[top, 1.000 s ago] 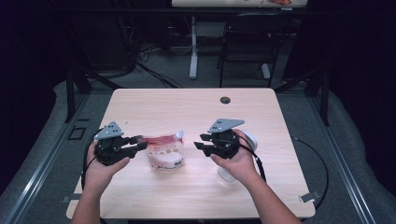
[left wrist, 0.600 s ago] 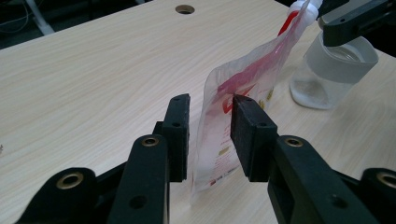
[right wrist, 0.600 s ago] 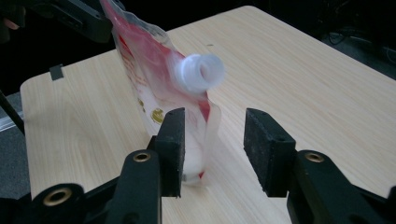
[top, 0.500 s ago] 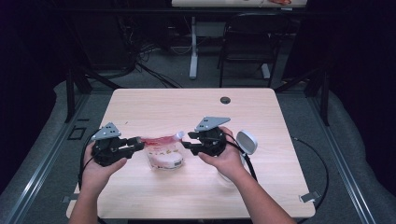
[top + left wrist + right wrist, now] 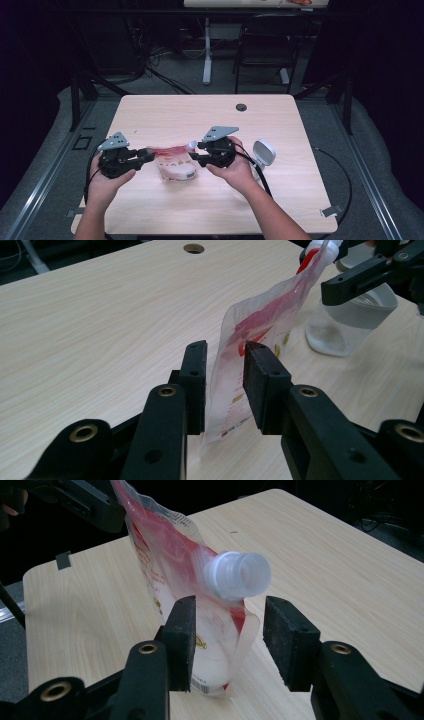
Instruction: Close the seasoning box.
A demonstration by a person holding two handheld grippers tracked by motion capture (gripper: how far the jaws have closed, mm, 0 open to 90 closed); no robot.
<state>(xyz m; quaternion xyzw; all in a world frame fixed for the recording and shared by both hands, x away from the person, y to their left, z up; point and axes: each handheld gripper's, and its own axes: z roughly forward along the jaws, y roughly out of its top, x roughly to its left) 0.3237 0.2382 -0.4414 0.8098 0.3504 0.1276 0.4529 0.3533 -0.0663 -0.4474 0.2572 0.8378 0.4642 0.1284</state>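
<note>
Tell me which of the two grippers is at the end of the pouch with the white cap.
The right gripper: the pouch's white cap sits just above its open jaws. The left gripper brackets the plain flat end.

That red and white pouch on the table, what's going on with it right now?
A person holds a gripper in each hand and works on a spouted refill pouch standing on the wooden table. The left gripper has one edge of the pouch between its jaws, which have just been closing; whether both pads press yet is unclear. The right gripper sits at the spout end, its jaws just opening and now wide of the white cap. A clear container stands nearby.
</note>
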